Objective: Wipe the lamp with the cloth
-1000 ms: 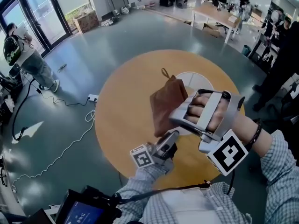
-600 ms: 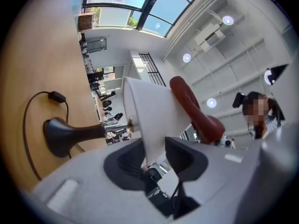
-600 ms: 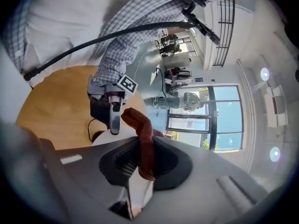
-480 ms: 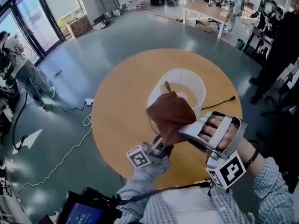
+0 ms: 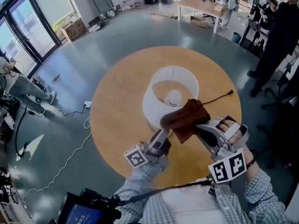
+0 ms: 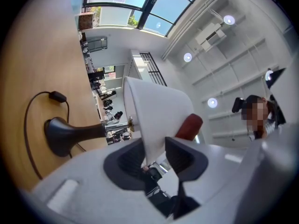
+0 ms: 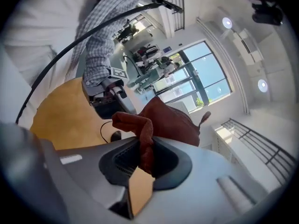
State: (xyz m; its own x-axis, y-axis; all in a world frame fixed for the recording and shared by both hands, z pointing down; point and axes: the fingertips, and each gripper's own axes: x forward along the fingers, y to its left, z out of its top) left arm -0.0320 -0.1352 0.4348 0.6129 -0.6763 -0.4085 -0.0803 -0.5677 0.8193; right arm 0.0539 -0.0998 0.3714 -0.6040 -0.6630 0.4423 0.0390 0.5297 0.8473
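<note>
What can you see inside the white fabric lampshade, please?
Looking down through its open top, the white fabric lampshade shows a round pale bulb. The brown cloth covers the near right rim and hides whatever lies inside there.

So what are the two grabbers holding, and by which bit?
The left gripper pinches the white lampshade by its rim edge. The right gripper clamps the brown cloth by a bunched fold.

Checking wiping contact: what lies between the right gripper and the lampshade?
The cloth, pinched in the right gripper, lies against the lampshade; head view shows it.
</note>
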